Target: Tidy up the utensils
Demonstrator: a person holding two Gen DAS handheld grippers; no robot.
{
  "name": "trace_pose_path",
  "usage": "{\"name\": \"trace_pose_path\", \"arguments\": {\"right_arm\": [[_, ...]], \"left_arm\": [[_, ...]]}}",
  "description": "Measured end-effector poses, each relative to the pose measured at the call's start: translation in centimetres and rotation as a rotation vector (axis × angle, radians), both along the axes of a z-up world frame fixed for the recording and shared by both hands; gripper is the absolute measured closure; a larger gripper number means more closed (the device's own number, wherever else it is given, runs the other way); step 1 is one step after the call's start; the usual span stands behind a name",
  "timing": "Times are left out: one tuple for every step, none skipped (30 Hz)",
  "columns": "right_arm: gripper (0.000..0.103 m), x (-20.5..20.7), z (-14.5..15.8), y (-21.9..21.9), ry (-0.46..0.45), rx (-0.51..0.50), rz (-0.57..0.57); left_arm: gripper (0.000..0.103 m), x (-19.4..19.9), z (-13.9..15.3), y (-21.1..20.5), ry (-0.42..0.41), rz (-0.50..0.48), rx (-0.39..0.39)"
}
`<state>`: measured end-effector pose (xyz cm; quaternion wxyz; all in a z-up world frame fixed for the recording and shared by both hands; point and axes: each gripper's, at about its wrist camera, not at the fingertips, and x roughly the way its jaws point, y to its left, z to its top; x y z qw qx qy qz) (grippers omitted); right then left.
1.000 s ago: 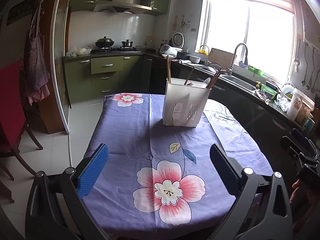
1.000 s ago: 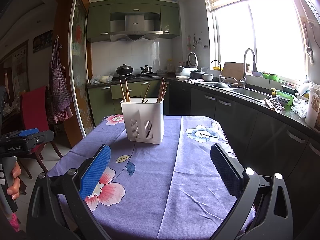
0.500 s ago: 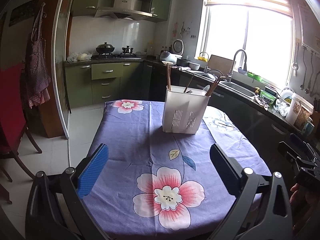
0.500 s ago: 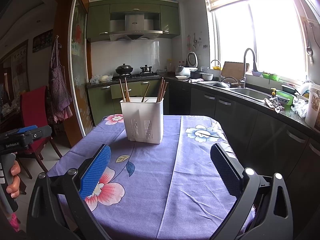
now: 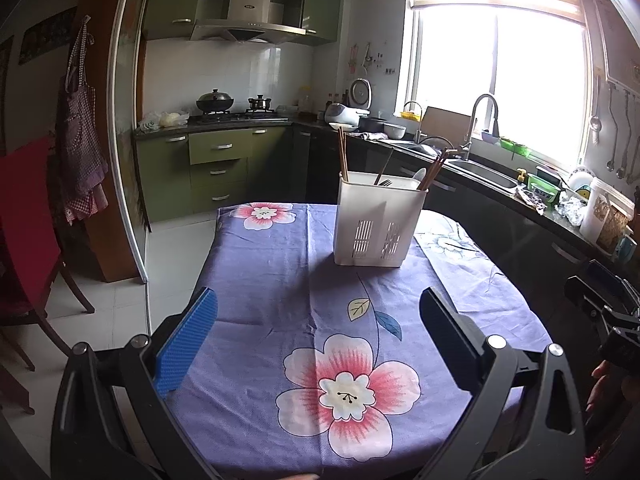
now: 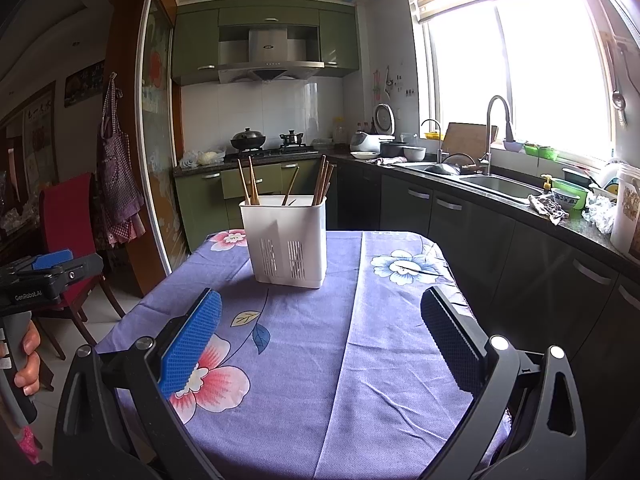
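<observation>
**Both grippers spread and empty, holder far ahead**

The white slotted plastic utensil holder (image 5: 378, 222) stands upright on the purple flowered tabletop (image 5: 280, 280), well beyond the left gripper (image 5: 318, 320) and right gripper (image 6: 320, 316), whose jaws gape wide, gripping nothing. Brown chopsticks (image 6: 322, 180) stick up from it. Only the left view shows a white spoon (image 5: 419, 176) inside.

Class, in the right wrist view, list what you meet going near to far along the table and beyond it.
Right gripper → pink flower print → white utensil holder with chopsticks → green drawers → stove with black wok.
</observation>
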<state>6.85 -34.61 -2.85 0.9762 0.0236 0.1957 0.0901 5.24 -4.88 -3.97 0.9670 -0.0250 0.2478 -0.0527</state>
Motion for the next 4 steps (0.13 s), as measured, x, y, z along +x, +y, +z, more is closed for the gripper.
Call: {"name": "trace_pose_path", "arguments": {"right_arm": [[0.005,-0.01,0.02,-0.01,0.000,0.000,0.000],[0.005,0.02,-0.03,0.03,0.001,0.000,0.000],[0.005,0.00,0.00,0.02,0.001,0.000,-0.002],[0.005,0.00,0.00,0.02,0.001,0.000,-0.002]], "left_arm": [[0.007,0.01,-0.01,0.03,0.003,-0.005,-0.004],[0.007,0.06,-0.03,0.06,0.007,-0.008,-0.007],[0.007,0.11,-0.07,0.07,0.011,-0.007,-0.006],[0.007,0.12,-0.18,0.08,0.013,-0.005,-0.003]]}}
